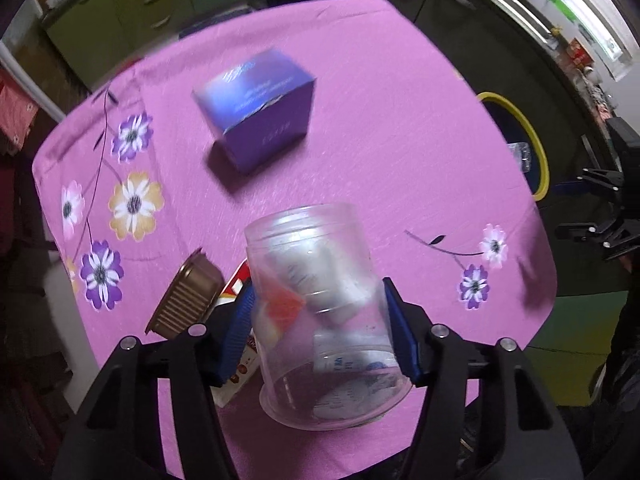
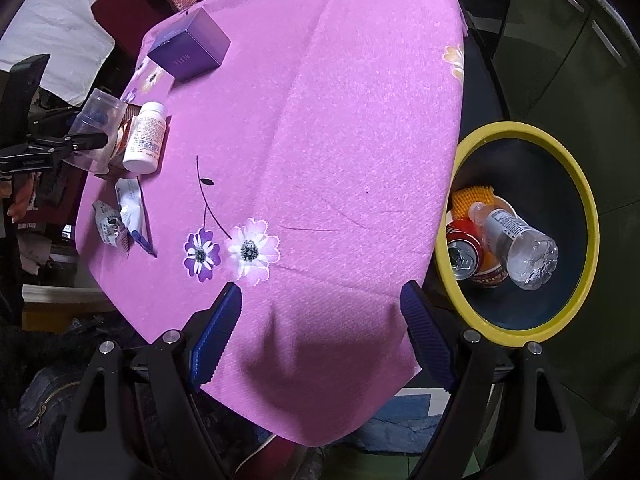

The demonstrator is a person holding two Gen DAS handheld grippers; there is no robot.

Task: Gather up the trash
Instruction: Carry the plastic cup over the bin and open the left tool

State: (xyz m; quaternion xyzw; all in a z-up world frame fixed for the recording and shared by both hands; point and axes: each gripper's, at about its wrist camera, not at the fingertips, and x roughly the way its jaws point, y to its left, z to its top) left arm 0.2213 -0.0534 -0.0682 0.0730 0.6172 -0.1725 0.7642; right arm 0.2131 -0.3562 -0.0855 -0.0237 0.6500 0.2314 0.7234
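A: Left wrist view, items?
B: Left gripper [image 1: 320,320], blue pads closed on a clear plastic cup [image 1: 320,312], cup tilted. Just left of it: a brown ribbed tray [image 1: 186,294] and a red-and-white carton [image 1: 236,288], partly behind the left finger. Farther up the cloth, well apart: a purple box [image 1: 260,108]. Surface: pink flowered tablecloth [image 1: 400,140]. Beyond its right edge, a yellow-rimmed bin [image 1: 536,148].
A: Open room?
B: Bare cloth between cup and right edge.
A: Right wrist view?
B: Right gripper [image 2: 320,336], jaws wide apart, nothing between them, over the cloth's near corner. The bin [image 2: 582,184] stands just beside the table's right edge, holding a water bottle [image 2: 516,244] and a soda can [image 2: 462,256]. Far left: white pill bottle [image 2: 145,136] beside the held cup [image 2: 96,124], crumpled wrappers [image 2: 124,216] near the edge, purple box [image 2: 188,46] behind. Cloth's middle bare. Cluttered room around, cabinets behind.
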